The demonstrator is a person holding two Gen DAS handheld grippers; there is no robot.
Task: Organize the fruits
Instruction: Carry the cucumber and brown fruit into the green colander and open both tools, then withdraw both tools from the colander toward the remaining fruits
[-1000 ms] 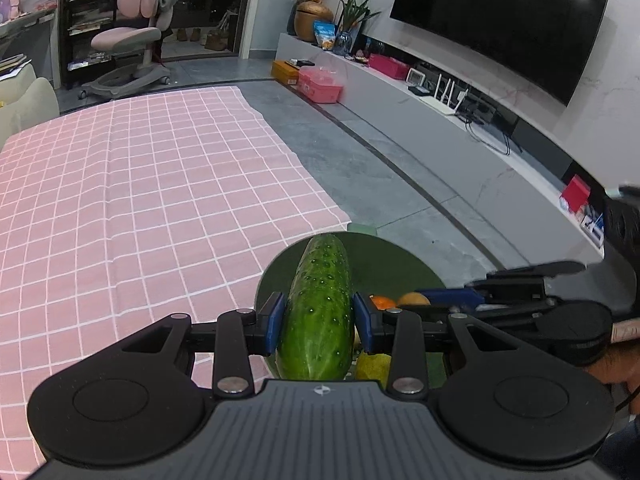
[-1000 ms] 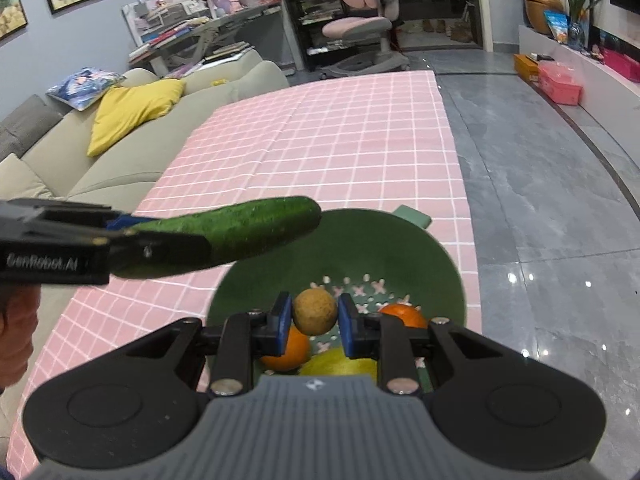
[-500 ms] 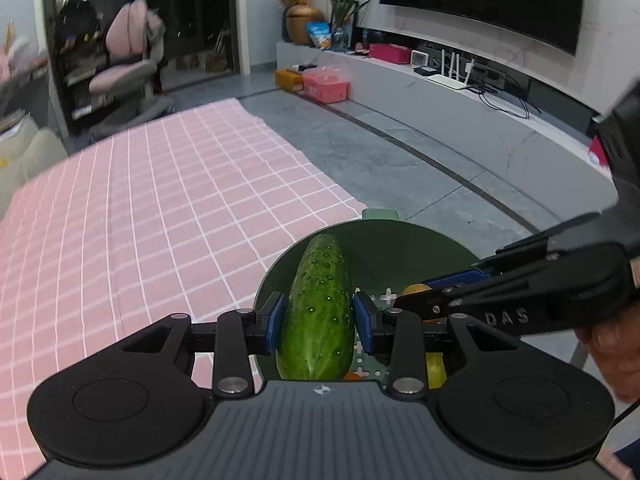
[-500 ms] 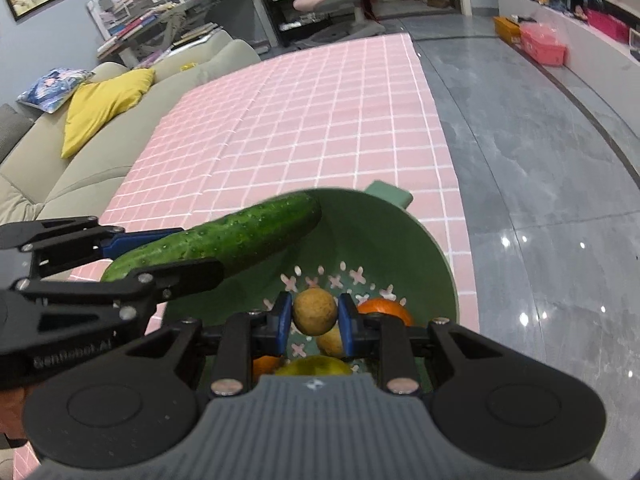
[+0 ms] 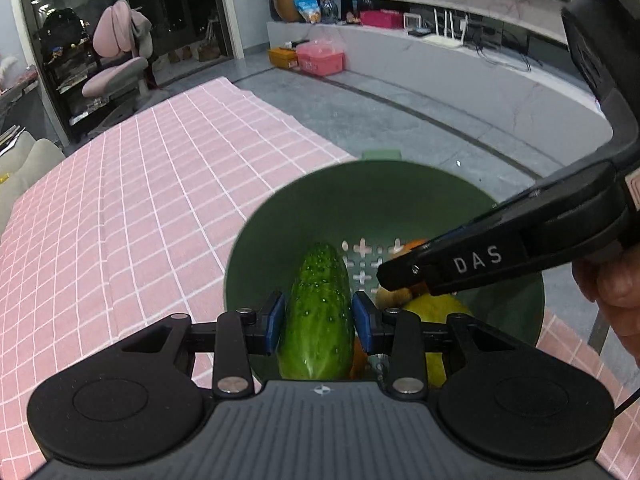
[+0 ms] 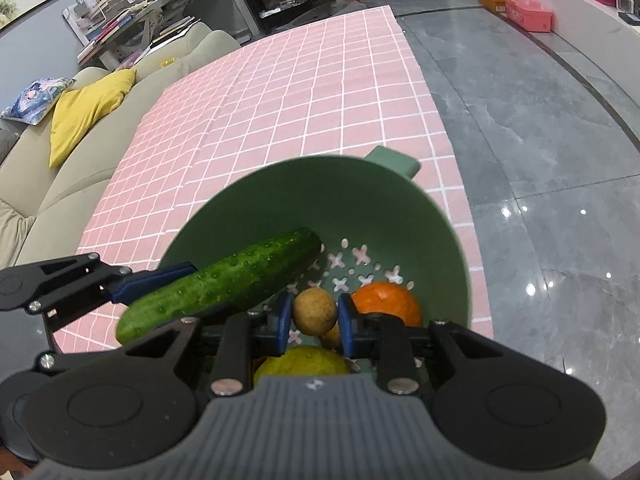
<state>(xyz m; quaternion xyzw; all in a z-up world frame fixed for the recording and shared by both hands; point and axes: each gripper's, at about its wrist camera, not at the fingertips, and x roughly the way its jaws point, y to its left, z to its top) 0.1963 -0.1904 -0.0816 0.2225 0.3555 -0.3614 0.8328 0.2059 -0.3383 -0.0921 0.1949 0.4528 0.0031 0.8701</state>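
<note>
Over the green perforated plastic colander [image 6: 400, 208] on the pink checked cloth [image 6: 304, 92], left gripper [image 5: 319, 322] clamps a bumpy green cucumber [image 5: 318, 312]; right gripper [image 6: 314, 318] pinches a small round tan fruit [image 6: 314, 311], possibly longan. Orange [image 6: 386, 302] and yellow citrus [image 6: 302, 362] lie inside.

Green cucumber [image 5: 318, 312], sage-green colander [image 6: 400, 216], orange fruit [image 6: 386, 304], pink white-gridded tablecloth [image 5: 120, 220]
</note>
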